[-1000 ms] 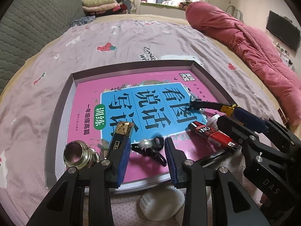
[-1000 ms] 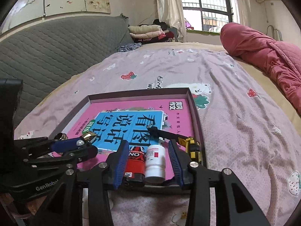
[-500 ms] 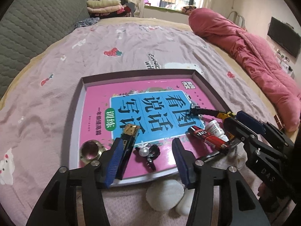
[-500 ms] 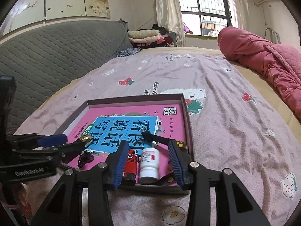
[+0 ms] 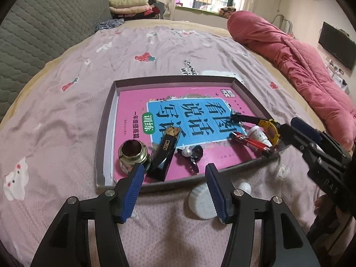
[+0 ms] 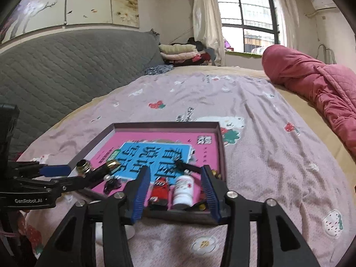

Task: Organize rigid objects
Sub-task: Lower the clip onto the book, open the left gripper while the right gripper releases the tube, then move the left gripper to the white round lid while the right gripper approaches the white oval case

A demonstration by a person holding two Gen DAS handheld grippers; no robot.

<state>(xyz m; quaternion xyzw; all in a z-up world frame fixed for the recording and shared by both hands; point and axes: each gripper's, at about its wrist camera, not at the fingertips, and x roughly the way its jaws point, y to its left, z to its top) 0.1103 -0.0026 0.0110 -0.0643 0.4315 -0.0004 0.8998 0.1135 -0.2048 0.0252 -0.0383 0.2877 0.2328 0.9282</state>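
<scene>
In the tray (image 5: 106, 133) on the bed (image 5: 55, 111), left to right: socket (image 5: 132, 153), black tube (image 5: 165, 151), clip (image 5: 192, 154), red tube (image 5: 251, 142), bottle (image 5: 258, 133). Left tongs (image 5: 174, 191) and right tongs (image 6: 174, 194) are both opening, holding nothing.

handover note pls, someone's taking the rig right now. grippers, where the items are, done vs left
Left gripper: jaws opening, nothing between them.
Right gripper: jaws opening, empty.
In the tray, on the pink book: brass fitting, black tube, hair clip, red tube, white bottle, yellow-handled tool.
Left: white round items on the bedspread outside the tray's near edge.
</scene>
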